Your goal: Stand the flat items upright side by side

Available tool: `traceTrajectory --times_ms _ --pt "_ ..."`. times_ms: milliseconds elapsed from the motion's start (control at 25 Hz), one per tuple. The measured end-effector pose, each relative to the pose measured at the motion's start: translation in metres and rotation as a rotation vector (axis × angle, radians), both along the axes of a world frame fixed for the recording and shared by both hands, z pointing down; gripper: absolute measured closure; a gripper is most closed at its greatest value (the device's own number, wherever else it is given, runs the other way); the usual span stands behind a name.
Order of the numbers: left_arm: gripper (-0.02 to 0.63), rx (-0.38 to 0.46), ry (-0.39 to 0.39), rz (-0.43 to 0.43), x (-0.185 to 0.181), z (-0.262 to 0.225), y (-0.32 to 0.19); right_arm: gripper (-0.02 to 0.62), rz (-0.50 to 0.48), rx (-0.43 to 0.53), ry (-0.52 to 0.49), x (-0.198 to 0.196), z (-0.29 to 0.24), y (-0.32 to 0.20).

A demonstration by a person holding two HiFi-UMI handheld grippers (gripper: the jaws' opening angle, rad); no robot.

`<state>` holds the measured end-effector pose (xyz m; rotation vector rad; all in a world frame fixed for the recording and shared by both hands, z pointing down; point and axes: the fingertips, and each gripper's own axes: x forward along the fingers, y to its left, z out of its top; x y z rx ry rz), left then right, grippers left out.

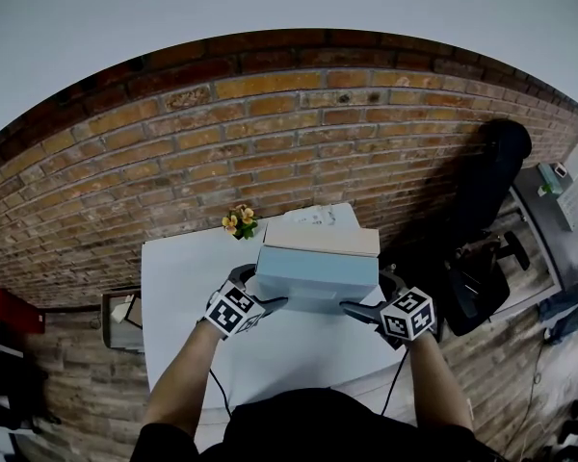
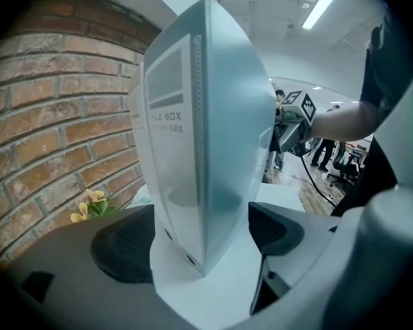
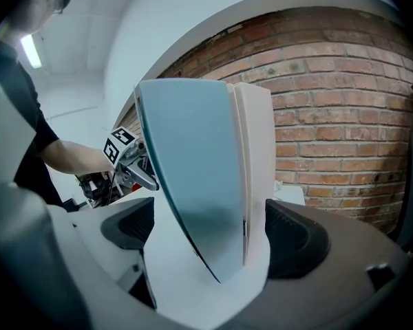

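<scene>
A pale blue file box point(image 1: 318, 269) stands upright on the white table point(image 1: 183, 296), with a cream file box point(image 1: 323, 237) upright just behind it, face to face. My left gripper point(image 1: 258, 290) straddles the blue box's left end and my right gripper point(image 1: 371, 295) its right end. In the left gripper view the blue box point(image 2: 199, 150) rises between the dark pads point(image 2: 124, 249), with a gap on each side. In the right gripper view the blue box point(image 3: 193, 184) and the cream box point(image 3: 258, 157) both stand between the pads point(image 3: 296, 239), untouched. Both grippers are open.
A small pot of yellow flowers point(image 1: 239, 221) sits at the table's far left corner against the brick wall point(image 1: 299, 133). A black office chair point(image 1: 491, 191) stands to the right of the table. A red crate point(image 1: 10, 311) lies on the floor at the left.
</scene>
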<state>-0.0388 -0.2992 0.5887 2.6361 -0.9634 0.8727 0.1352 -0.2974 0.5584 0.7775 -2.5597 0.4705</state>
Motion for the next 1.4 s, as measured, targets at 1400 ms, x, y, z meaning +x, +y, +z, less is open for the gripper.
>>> traceTrajectory --times_ms 1400 --pt "0.187 -0.056 0.199 -0.566 -0.031 -0.019 0.1 0.118 -0.128 -0.286 -0.137 -0.001 0.073 0.089"
